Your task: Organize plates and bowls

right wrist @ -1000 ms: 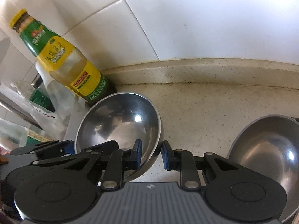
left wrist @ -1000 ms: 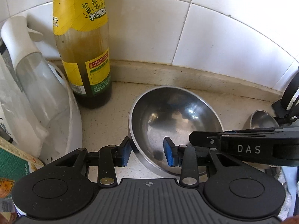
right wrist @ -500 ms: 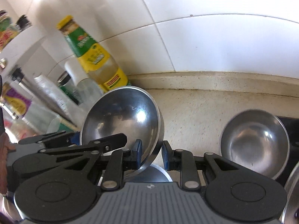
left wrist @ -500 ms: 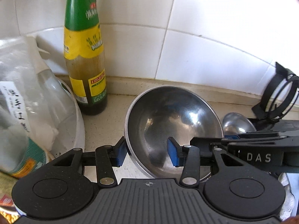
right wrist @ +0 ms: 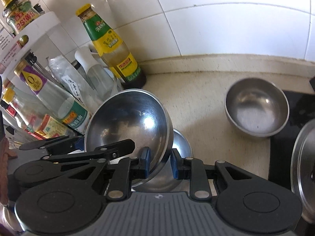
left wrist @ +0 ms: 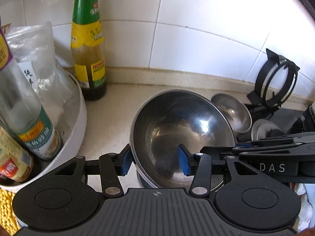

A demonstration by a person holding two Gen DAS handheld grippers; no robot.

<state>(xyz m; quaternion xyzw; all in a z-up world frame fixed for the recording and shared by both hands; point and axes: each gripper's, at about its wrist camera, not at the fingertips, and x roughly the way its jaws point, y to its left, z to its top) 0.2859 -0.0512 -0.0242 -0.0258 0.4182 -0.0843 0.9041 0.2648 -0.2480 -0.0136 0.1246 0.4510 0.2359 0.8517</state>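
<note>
Large shiny steel bowl (right wrist: pixel 128 125) tilted and lifted over speckled beige table (right wrist: pixel 206 106), right hand-held gripper (right wrist: pixel 159 163) clamped on its near rim, left hand-held gripper (left wrist: pixel 155 162) jaws just been opening, straddling opposite rim without pinching, small steel bowl (right wrist: pixel 257 111) well apart by the black hob (right wrist: pixel 295 108).

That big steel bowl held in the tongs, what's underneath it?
Under the tilted big steel bowl a second steel dish peeks out on the counter. Only its edge shows; the bowl and right tongs cover the rest.
</note>
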